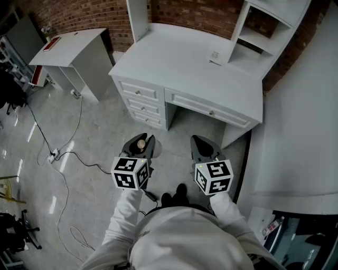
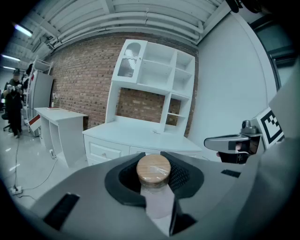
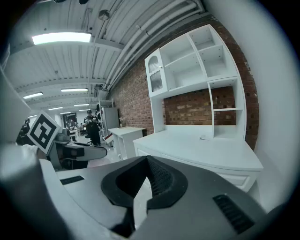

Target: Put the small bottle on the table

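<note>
Backing onto brick wall (image 1: 195, 13), white desk (image 1: 174, 63) stands on grey floor (image 1: 100, 137).

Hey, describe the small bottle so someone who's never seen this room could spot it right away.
Start at the white desk against the brick wall; two grippers are held out in front of it. The bottle is clamped in the left gripper. It is small and clear with a round tan lid, whereas the right gripper is shut and holds nothing.
</note>
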The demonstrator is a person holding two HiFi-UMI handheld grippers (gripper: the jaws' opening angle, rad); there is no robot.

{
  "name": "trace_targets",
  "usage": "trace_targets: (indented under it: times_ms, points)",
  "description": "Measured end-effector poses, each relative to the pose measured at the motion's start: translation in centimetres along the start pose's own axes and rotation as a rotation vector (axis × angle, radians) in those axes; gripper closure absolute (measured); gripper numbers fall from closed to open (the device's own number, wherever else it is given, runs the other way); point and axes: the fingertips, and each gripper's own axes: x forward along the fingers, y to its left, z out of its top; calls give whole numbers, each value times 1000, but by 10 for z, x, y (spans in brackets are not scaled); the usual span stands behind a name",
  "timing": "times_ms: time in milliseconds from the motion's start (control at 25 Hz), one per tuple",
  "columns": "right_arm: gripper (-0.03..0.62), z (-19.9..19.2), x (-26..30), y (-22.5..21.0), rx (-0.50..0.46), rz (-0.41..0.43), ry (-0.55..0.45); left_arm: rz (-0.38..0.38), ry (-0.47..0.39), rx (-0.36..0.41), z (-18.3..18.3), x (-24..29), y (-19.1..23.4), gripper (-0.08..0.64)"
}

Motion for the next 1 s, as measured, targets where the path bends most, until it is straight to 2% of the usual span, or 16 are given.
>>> trace_targets:
  times_ms: [320, 1000]
  points:
    - [565, -1, 10, -21, 5, 31, 1, 30, -3, 1, 8, 25, -5, 448]
    - [565, 9, 16, -74, 48, 4, -33, 38, 2, 48, 28, 66, -19, 448]
